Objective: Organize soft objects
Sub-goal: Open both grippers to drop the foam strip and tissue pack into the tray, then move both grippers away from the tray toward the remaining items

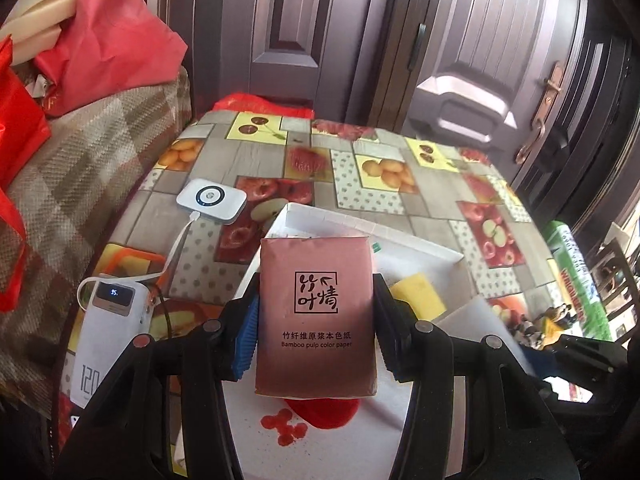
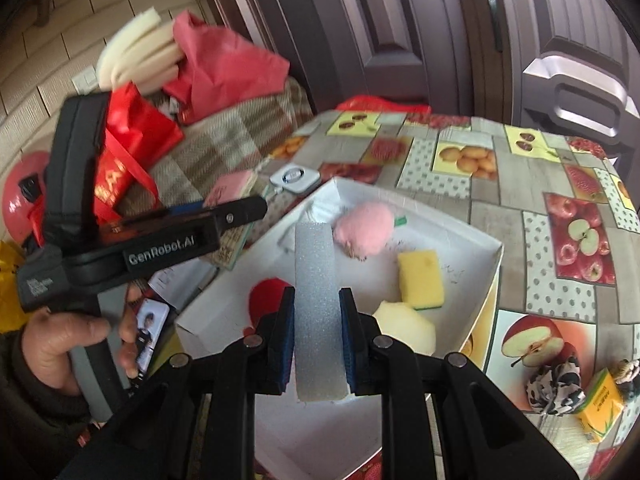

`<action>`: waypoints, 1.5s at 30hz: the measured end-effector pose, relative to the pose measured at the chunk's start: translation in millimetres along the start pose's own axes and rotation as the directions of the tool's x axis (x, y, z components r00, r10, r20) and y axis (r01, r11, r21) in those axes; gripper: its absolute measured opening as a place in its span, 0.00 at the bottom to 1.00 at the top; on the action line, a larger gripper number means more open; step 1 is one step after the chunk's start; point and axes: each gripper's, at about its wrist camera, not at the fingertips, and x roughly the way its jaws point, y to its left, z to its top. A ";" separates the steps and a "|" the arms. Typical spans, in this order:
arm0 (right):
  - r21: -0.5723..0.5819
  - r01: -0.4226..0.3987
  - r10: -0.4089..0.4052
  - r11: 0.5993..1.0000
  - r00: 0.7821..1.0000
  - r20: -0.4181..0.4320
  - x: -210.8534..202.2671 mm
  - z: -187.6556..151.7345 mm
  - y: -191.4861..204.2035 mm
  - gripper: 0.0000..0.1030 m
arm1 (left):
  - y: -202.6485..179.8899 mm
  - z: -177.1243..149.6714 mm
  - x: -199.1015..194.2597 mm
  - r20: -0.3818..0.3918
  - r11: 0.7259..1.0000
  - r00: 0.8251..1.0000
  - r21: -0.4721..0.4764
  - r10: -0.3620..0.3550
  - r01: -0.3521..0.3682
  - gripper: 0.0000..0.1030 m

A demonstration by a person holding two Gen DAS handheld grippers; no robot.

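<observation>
Left tongs [image 1: 316, 320] clamped on a flat pink paper-wrapped tissue pack [image 1: 316, 312] printed with black characters, pack held upright between the blue ribbed pads [image 1: 246, 340]. Right tongs [image 2: 318, 336] pinched shut on a long grey foam strip [image 2: 318, 304], strip standing up between the blue pads [image 2: 285, 340] and reaching past the tips. Both held above a shallow white cardboard box [image 2: 490, 276] resting on the fruit-patterned counter [image 2: 540, 176]. Inside the box: a yellow rectangular sponge [image 2: 422, 278] near the right wall, a pale cream foam lump [image 2: 408, 328] touching the sponge's near edge, a fluffy pink ball [image 2: 364, 230] toward the far corner, and a red soft piece [image 2: 266, 300] partly hidden behind the left pad. Seen from the right wrist, the left tool gripped in a hand [image 2: 76, 340] at the left. Beyond the box on the counter, a small white rounded device [image 1: 211, 200] cabled to a white power bank [image 1: 108, 328] with a lit display. Further left, a checked brown blanket [image 1: 92, 168] heaped with red bags [image 1: 108, 40] and cream foam pieces [image 2: 140, 56]. At the counter's right edge, a yellow carton [image 2: 600, 412] beside a black-and-white spotted figure [image 2: 554, 388]. Dark panelled doors [image 1: 460, 40] behind.
</observation>
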 end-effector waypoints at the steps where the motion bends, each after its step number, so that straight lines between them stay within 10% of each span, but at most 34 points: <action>1: 0.001 0.002 -0.002 1.000 1.000 -0.005 3.8 0.1 -0.3 0.19 | 0.7 0.1 3.1 -0.006 1.000 1.000 -0.002 0.005 -0.005 0.48; 5: -0.017 0.003 -0.004 1.000 1.000 -0.029 19.8 0.5 0.8 0.25 | 7.7 0.1 13.6 -0.027 0.999 0.999 -0.023 0.026 -0.026 0.50; 8: -0.057 0.036 -0.038 0.998 0.999 -0.034 27.9 -3.2 6.1 0.83 | 14.1 -2.6 20.7 -0.042 0.999 0.998 -0.032 0.036 -0.037 0.91; 9: -0.065 0.042 -0.044 0.997 0.999 -0.023 27.8 -5.6 6.7 0.84 | 14.7 -3.5 20.5 -0.037 0.998 0.998 -0.031 0.046 -0.047 1.00; 29: -0.005 0.144 -0.144 0.990 0.988 0.055 -11.6 -17.9 4.7 0.84 | -14.6 -8.3 -25.5 0.053 0.999 0.998 -0.002 -0.033 0.034 1.00; 45: 0.090 0.314 -0.326 0.945 0.915 0.237 -89.1 -10.0 -2.4 0.84 | -45.2 -3.9 -103.5 0.159 0.998 0.985 0.028 -0.064 0.060 1.00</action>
